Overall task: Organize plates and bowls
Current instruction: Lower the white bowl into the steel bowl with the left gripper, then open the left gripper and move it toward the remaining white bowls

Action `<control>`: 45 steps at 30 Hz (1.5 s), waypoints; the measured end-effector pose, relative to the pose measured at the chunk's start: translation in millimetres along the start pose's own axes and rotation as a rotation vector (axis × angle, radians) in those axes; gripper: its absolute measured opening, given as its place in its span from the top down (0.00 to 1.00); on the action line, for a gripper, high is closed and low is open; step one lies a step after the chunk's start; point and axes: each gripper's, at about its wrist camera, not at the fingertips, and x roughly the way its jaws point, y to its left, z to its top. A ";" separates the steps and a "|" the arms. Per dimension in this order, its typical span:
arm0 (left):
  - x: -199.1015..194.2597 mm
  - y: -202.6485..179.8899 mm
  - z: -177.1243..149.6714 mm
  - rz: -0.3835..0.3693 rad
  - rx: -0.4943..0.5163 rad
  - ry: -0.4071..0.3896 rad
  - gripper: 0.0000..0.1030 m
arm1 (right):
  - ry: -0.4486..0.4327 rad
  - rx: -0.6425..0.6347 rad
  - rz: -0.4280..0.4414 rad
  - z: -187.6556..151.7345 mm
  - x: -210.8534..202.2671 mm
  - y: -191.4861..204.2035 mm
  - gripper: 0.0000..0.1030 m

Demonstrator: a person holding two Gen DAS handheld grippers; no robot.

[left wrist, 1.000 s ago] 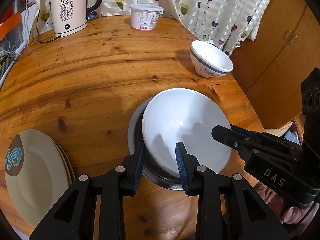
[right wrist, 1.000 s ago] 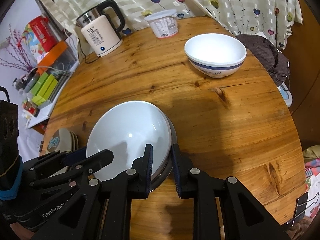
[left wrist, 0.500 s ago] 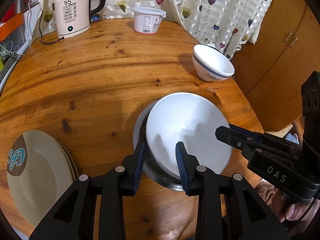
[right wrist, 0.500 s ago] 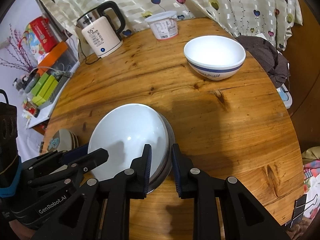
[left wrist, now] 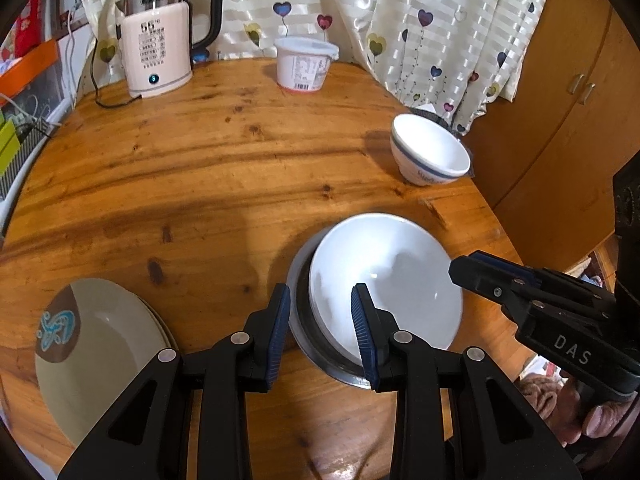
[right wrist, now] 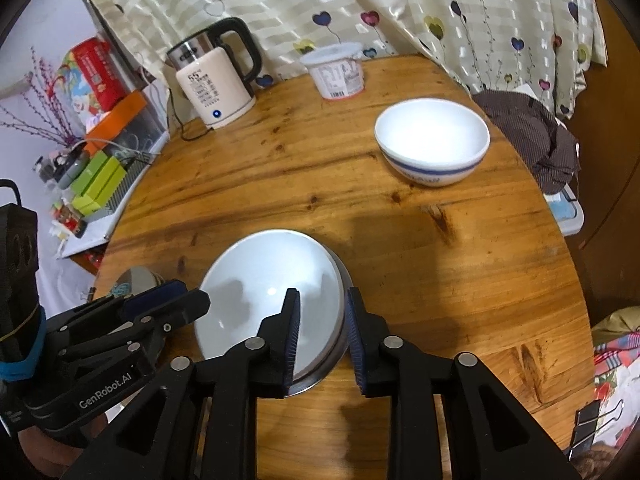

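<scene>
a white bowl (left wrist: pixel 386 284) sits nested inside a steel bowl (left wrist: pixel 304 336) near the front edge of the round wooden worktop (left wrist: pixel 224 184). the steel rim shows as a grey crescent on the left in the left wrist view and on the right side in the right wrist view (right wrist: pixel 340 344).

the left gripper (left wrist: pixel 320 332) straddles the near rims of both bowls, one finger outside the steel wall and the other over the white bowl's inside; there is a visible gap on each side, so the pads do not press on anything. the right gripper (right wrist: pixel 322 336) straddles the rims on the opposite side the same way, and its jaws are opening, narrow gap, with the rims between them but not clamped.

a stack of cream plates (left wrist: pixel 96 352) with a brown and blue patch lies at the left front of the worktop, well apart from the nested bowls. a white bowl with a blue band (right wrist: pixel 432 148) stands near the far right edge. further back are an electric kettle (left wrist: pixel 156 44) and a lidded white tub (left wrist: pixel 304 64), both in front of a heart-print curtain (left wrist: pixel 400 20).
</scene>
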 end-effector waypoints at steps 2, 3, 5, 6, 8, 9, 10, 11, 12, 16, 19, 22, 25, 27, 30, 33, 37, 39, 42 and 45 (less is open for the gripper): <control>-4.0 -0.1 2.1 0.005 0.006 -0.015 0.68 | -0.012 -0.013 0.001 1.7 -4.5 2.7 0.73; -5.9 -0.7 3.6 0.008 0.010 -0.022 0.68 | -0.019 -0.020 0.002 2.8 -7.0 4.5 0.72; -9.8 -1.5 6.6 0.011 0.017 -0.037 0.68 | -0.031 -0.030 0.004 4.8 -10.8 7.1 0.71; -11.6 -2.1 7.9 0.014 0.020 -0.045 0.68 | -0.035 -0.034 0.004 5.5 -12.4 8.1 0.71; -14.2 -3.3 10.2 0.019 0.026 -0.056 0.68 | -0.041 -0.040 0.005 7.2 -15.0 9.4 0.70; -15.7 -3.9 11.9 0.021 0.029 -0.063 0.68 | -0.045 -0.042 0.006 8.2 -16.2 9.7 0.70; -16.8 -4.1 12.7 0.022 0.031 -0.068 0.68 | -0.048 -0.043 0.006 9.2 -17.1 9.6 0.69; -17.9 -4.7 14.1 0.024 0.035 -0.074 0.68 | -0.050 -0.043 0.005 9.5 -17.9 10.1 0.69; -18.9 -5.4 15.4 0.027 0.039 -0.080 0.68 | -0.053 -0.043 0.006 10.6 -18.8 10.0 0.69; -21.2 -5.9 20.0 0.031 0.047 -0.097 0.68 | -0.059 -0.044 0.003 13.0 -20.3 9.2 0.68; -21.5 -6.5 23.1 0.034 0.051 -0.106 0.68 | -0.060 -0.041 0.001 14.2 -19.3 8.2 0.67; -20.6 -8.1 25.3 0.035 0.054 -0.109 0.68 | -0.059 -0.038 0.000 16.1 -18.2 6.4 0.67; -19.3 -9.5 27.5 0.036 0.060 -0.112 0.68 | -0.059 -0.038 0.000 16.3 -18.1 5.9 0.67; -17.3 -10.6 29.3 0.035 0.062 -0.111 0.68 | -0.059 -0.037 0.000 16.7 -17.9 4.2 0.66; -14.5 -12.1 31.2 0.034 0.066 -0.109 0.68 | -0.058 -0.032 -0.002 18.8 -16.3 0.5 0.66; -11.6 -13.7 33.2 0.035 0.071 -0.108 0.68 | -0.056 -0.028 -0.005 21.0 -14.2 -2.7 0.65; -7.0 -15.8 35.6 0.034 0.077 -0.102 0.68 | -0.054 -0.021 -0.007 23.5 -11.3 -7.2 0.65; -4.3 -16.9 37.0 0.033 0.080 -0.098 0.68 | -0.053 -0.017 -0.007 24.5 -10.1 -9.2 0.65; 1.0 -18.3 39.8 0.032 0.081 -0.090 0.68 | -0.051 -0.011 -0.009 26.9 -7.6 -12.8 0.64; 7.1 -19.1 43.7 0.020 0.082 -0.074 0.68 | -0.049 -0.001 -0.013 28.7 -4.9 -18.0 0.64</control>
